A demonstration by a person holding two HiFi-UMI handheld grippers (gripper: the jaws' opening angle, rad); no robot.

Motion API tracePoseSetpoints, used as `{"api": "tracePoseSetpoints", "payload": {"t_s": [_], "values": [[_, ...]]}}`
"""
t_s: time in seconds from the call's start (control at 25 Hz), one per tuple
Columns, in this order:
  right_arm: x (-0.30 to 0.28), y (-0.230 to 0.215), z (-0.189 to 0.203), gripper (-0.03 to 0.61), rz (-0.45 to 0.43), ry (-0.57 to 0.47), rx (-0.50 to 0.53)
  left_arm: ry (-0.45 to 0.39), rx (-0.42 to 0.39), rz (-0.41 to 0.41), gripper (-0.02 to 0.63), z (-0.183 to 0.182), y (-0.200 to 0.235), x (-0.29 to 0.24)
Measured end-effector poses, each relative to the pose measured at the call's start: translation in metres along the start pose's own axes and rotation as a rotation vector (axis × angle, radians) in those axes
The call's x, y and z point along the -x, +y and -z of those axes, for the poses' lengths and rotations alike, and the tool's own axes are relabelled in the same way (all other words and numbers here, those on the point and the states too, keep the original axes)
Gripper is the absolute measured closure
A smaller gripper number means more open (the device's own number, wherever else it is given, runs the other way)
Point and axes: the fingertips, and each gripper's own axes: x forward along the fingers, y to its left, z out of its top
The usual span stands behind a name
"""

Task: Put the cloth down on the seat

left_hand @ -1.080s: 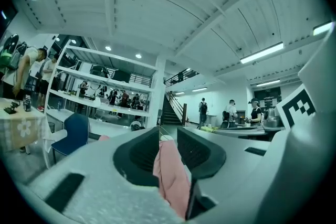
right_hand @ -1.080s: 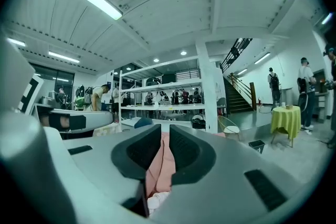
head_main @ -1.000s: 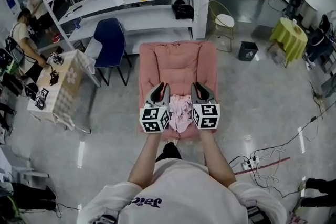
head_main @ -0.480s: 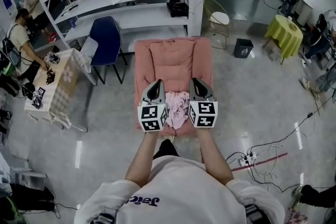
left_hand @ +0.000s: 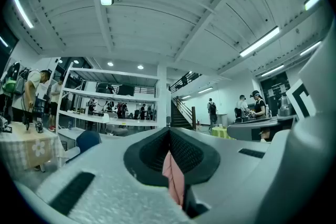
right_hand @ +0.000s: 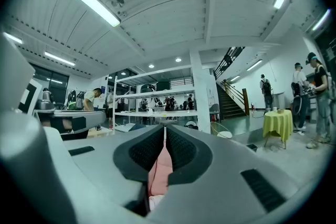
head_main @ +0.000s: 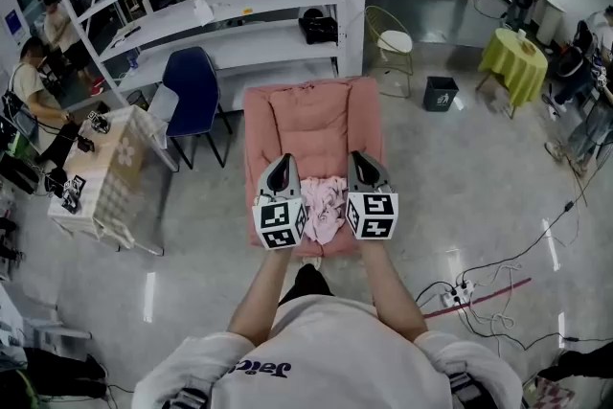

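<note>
A crumpled pale pink cloth [head_main: 324, 206] hangs between my two grippers over the front of a pink armchair's seat [head_main: 312, 124]. In the head view my left gripper [head_main: 283, 170] is at the cloth's left edge and my right gripper [head_main: 362, 166] at its right edge, both pointing away from me. In the left gripper view the left gripper [left_hand: 169, 136] is shut, with a fold of pink cloth [left_hand: 173, 176] pinched between its pads. The right gripper [right_hand: 164, 134] is likewise shut on a pink fold [right_hand: 160, 170]. The cloth's underside is hidden.
Behind the armchair stands white shelving [head_main: 239, 5], with a blue chair [head_main: 196, 81] to its left. A cloth-covered table [head_main: 105, 163] stands further left. On the right are a wire chair [head_main: 395, 41], a black bin [head_main: 439, 93], a yellow table [head_main: 512, 53] and floor cables [head_main: 460, 292]. People stand around.
Both grippers and the cloth stay over the seat's front edge. Only the head view has shifted slightly.
</note>
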Motion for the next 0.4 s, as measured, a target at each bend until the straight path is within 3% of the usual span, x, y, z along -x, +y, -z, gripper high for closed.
{"api": "tracePoseSetpoints", "payload": {"t_s": [0.24,0.4], "values": [[-0.001,-0.019,-0.003,0.551,0.025,-0.006,-0.009,0.014,-0.025,0.011,0.598,0.0,-0.008,-0.006],[0.014,-0.035,0.016,0.551,0.04,0.046,-0.008,0.081,-0.003,0.025,0.598,0.029,-0.024,-0.003]]}}
